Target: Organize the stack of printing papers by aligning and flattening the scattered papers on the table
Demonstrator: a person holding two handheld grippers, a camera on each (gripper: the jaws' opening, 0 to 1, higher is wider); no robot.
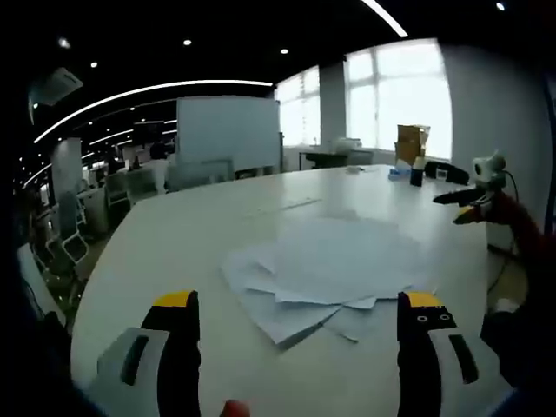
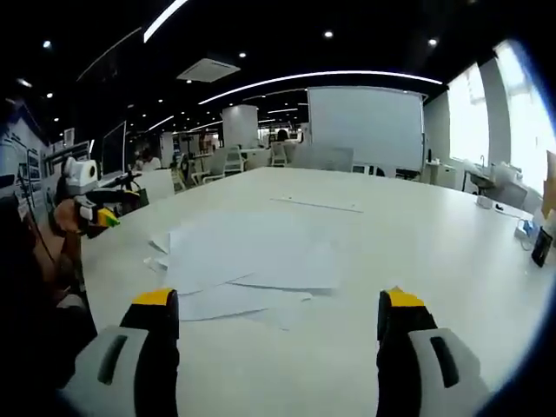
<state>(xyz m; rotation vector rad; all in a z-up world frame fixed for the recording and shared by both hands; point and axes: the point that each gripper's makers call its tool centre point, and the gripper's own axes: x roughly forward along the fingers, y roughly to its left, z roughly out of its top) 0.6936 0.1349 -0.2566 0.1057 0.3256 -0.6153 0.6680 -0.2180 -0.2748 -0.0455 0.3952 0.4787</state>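
Left gripper view looks across a large white table (image 1: 174, 234) with the left gripper (image 1: 300, 326) at 6 o'clock, its yellow-tipped jaws spread wide and holding nothing. A fanned, untidy stack of printing papers (image 1: 326, 269) lies flat on the table just beyond the jaws, loose corners sticking out toward 6 o'clock. At 3 o'clock the right gripper (image 1: 465, 207) hovers above the table edge, well apart from the sheets. Right gripper view has that gripper (image 2: 278, 326) at 6 o'clock, jaws likewise wide apart and empty, with the papers (image 2: 239, 261) lying toward 10 o'clock from it and the left gripper (image 2: 104, 208) entering at 9 o'clock. A whiteboard (image 2: 365, 126) stands at 12 o'clock.
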